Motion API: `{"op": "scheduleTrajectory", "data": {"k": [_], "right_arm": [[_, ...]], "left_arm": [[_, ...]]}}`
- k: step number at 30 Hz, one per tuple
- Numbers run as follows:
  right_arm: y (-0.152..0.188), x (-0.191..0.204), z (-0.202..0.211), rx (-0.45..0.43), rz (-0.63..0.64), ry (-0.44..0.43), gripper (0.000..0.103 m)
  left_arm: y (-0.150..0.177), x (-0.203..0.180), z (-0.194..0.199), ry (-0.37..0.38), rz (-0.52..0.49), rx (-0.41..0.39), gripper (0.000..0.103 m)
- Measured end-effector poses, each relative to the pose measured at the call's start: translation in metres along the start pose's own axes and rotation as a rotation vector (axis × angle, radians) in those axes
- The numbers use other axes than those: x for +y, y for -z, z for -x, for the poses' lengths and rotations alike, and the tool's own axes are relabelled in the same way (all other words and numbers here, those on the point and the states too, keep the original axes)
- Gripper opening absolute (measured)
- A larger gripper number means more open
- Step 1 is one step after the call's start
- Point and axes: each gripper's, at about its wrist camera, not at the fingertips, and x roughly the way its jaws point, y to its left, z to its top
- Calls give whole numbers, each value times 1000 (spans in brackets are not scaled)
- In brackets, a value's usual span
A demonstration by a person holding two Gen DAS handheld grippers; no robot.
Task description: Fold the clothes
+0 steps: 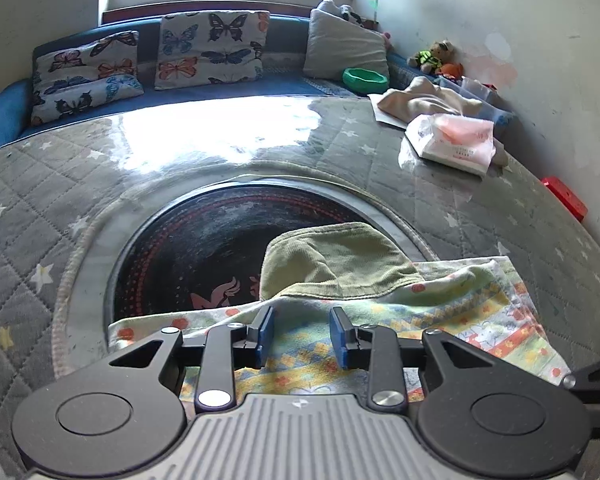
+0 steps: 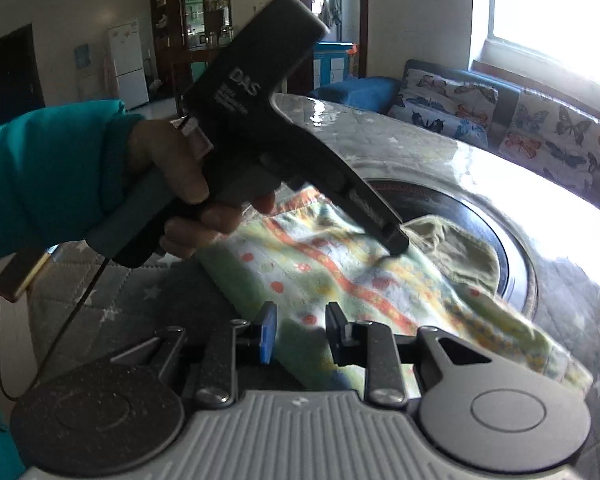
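Patterned cloth (image 1: 440,312) with olive-green lining (image 1: 332,260) spread on the quilted worktop (image 1: 40,208), partly over a black round inset (image 1: 204,248). Left gripper (image 1: 302,334) low over its near edge, fingers apart, perhaps touching fabric. Right gripper (image 2: 300,334) beside it, fingers apart, empty. Hand (image 2: 172,184) in teal sleeve (image 2: 48,176) gripping the left tool.

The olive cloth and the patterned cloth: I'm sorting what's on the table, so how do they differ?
The olive cloth is plain, ribbed and one colour; the patterned cloth carries orange, yellow and green prints. The olive cloth lies mostly over the dark round inlay, farther from the grippers, while the patterned cloth lies under them. The olive cloth shows smaller than the patterned cloth. Both lie rumpled on the table, unfolded, and their edges overlap.
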Motion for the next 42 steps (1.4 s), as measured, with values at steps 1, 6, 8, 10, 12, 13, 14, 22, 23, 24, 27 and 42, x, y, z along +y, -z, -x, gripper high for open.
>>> {"op": "scheduleTrajectory", "data": {"k": [1, 6, 8, 10, 12, 13, 14, 22, 23, 24, 27, 42], "right_arm": [[1, -1, 1, 7, -7, -5, 26], [3, -8, 11, -24, -69, 8, 26], [5, -12, 10, -14, -103, 11, 26], [9, -14, 7, 5, -121, 14, 26], [12, -14, 7, 9, -125, 20, 26], [13, -13, 9, 4, -129, 21, 26], [14, -14, 12, -1, -133, 22, 26], [27, -23, 27, 18, -165, 66, 26], [29, -26, 29, 21, -172, 76, 26], [32, -28, 32, 25, -182, 86, 26], [41, -36, 39, 45, -201, 110, 26], [31, -90, 49, 37, -272, 217, 26]], "left_arm": [[1, 0, 5, 2, 3, -7, 34], [15, -5, 33, 4, 6, -35, 34], [23, -7, 43, 1, 4, -44, 34], [32, -9, 51, -1, 7, -50, 34], [41, -10, 56, -1, 13, -52, 34], [45, -11, 59, -1, 16, -54, 34], [49, -11, 61, -1, 20, -55, 34], [76, -9, 69, -18, 47, -41, 34], [78, -8, 70, -18, 53, -42, 34], [78, -6, 70, -18, 59, -44, 34], [80, -2, 71, -20, 68, -43, 35], [48, 22, 66, -52, 119, -41, 38]]}}
